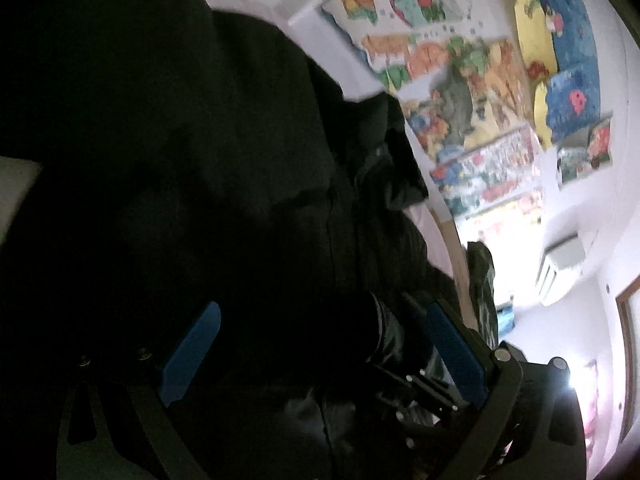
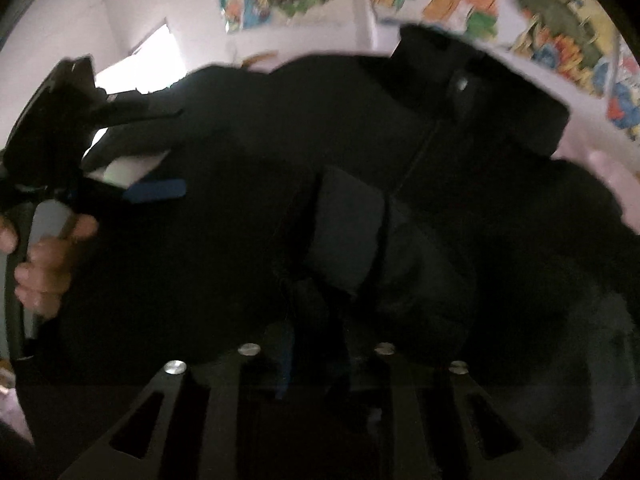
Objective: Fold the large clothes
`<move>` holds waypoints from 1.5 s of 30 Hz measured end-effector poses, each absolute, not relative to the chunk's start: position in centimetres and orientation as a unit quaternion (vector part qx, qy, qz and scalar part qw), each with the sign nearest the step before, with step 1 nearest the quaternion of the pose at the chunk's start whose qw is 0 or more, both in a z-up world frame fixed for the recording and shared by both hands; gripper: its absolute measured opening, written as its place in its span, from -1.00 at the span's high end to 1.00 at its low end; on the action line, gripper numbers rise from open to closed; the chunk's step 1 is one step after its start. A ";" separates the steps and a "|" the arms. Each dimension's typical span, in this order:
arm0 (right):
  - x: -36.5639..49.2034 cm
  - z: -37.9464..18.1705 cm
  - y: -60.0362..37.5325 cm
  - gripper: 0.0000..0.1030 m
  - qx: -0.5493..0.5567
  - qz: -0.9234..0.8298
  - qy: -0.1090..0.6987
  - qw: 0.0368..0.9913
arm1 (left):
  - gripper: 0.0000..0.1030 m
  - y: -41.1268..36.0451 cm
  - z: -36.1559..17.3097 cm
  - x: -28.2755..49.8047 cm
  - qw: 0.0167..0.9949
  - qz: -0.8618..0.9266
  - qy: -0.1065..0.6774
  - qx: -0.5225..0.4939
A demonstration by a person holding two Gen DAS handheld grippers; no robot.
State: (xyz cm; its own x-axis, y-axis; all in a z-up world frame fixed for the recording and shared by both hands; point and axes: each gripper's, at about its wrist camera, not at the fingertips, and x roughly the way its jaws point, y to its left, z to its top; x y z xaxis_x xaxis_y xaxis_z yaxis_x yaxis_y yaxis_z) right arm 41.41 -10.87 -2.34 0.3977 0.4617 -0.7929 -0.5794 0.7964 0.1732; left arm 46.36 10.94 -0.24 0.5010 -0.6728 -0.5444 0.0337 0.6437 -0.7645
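A black coat (image 1: 224, 184) was draped between the wide-spread fingers of the left gripper (image 1: 320, 348), while its dark fabric was pinched in the right gripper (image 2: 312, 360), near poster-covered walls (image 1: 472, 92).

Home bedroom: puzzle posters (image 1: 468, 92) on wall, air conditioner (image 1: 560, 268) (wall-mounted).

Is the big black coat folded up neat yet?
Not yet. The black coat is bunched and lifted in front of the picture wall, with the left tool open around it and the right tool pinching a fold.
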 end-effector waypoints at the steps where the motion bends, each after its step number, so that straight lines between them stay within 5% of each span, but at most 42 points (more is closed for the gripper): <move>1: 41.2 -2.2 -11.1 0.01 -0.063 0.318 0.449 0.833 | -0.96 10.6 -0.6 46.4 0.787 -0.231 0.452 -0.350; 2: 40.8 -1.9 -11.4 -0.48 -0.062 0.325 0.444 0.833 | -0.96 9.9 -0.9 46.6 0.786 -0.239 0.458 -0.339; 4: 39.9 -1.5 -11.7 -0.74 -0.065 0.337 0.439 0.830 | -0.96 8.9 -1.4 46.9 0.786 -0.247 0.471 -0.315; 18: 33.7 -3.1 -18.5 -0.74 -0.122 0.323 0.442 0.828 | -0.87 2.2 -2.0 47.9 0.805 -0.257 0.481 -0.234; 19: 33.6 -3.3 -19.3 -0.74 -0.116 0.323 0.443 0.828 | -0.63 1.8 -2.2 47.8 0.807 -0.258 0.481 -0.225; 22: 33.2 -3.4 -21.0 -0.74 -0.100 0.325 0.439 0.832 | 0.48 0.2 -2.3 47.6 0.818 -0.247 0.491 -0.168; 25: 33.1 -3.1 -22.2 -0.74 -0.087 0.329 0.428 0.837 | 0.91 -0.4 -1.5 46.7 0.843 -0.240 0.463 -0.135; 36: 34.3 2.8 -24.0 -0.74 -0.052 0.270 0.309 0.910 | 0.97 5.3 6.2 45.0 0.948 -0.097 0.295 -0.069; 45: 42.9 0.8 -27.2 -0.68 -0.006 0.123 0.367 0.922 | 0.96 10.0 2.6 46.3 0.943 -0.001 0.333 -0.023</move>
